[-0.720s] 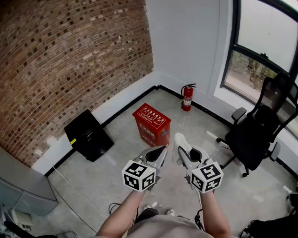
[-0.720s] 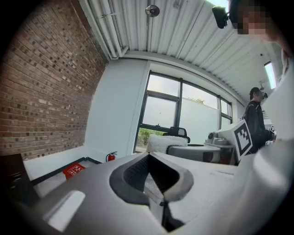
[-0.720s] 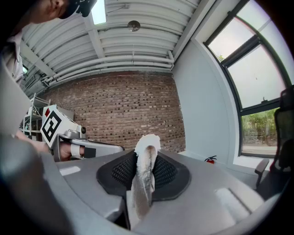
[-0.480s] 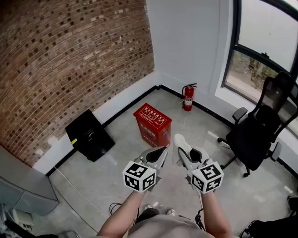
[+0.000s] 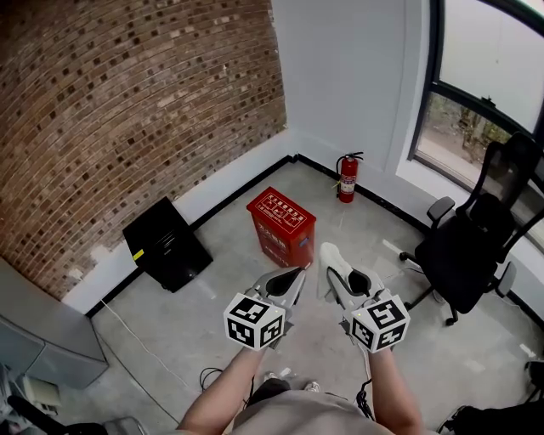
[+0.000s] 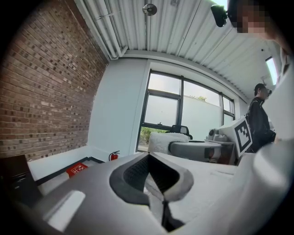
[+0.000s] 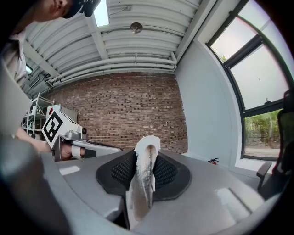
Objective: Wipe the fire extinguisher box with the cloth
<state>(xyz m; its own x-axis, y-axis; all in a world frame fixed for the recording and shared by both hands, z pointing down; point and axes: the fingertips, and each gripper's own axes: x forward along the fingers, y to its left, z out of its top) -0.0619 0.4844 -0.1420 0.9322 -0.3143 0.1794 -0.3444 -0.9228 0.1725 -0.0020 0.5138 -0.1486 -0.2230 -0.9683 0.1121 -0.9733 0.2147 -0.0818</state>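
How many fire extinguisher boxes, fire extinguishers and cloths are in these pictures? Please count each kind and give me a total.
red rectangular fire extinguisher box: 1
red cylindrical fire extinguisher: 1
white fluffy cloth: 1
Total: 3

A wall of red-brown brick [image 5: 127, 102] meets a plain white plastered wall [image 5: 348, 76] in the corner of a room with a polished grey concrete floor [image 5: 212, 331]. A black skirting strip [image 5: 246, 183] runs along the foot of both walls. Daylight enters through a tall black-framed window [image 5: 489, 93], with green foliage [image 5: 463, 127] beyond the glass. A black mesh-backed office chair on castors [image 5: 476, 246] stands near the window. A flat black case [image 5: 166, 246] leans against the brickwork, and a grey cabinet [image 5: 42, 340] stands further along that wall. Overhead, a lit strip lamp [image 7: 102, 13] hangs beneath a white ribbed ceiling [image 6: 183, 27].
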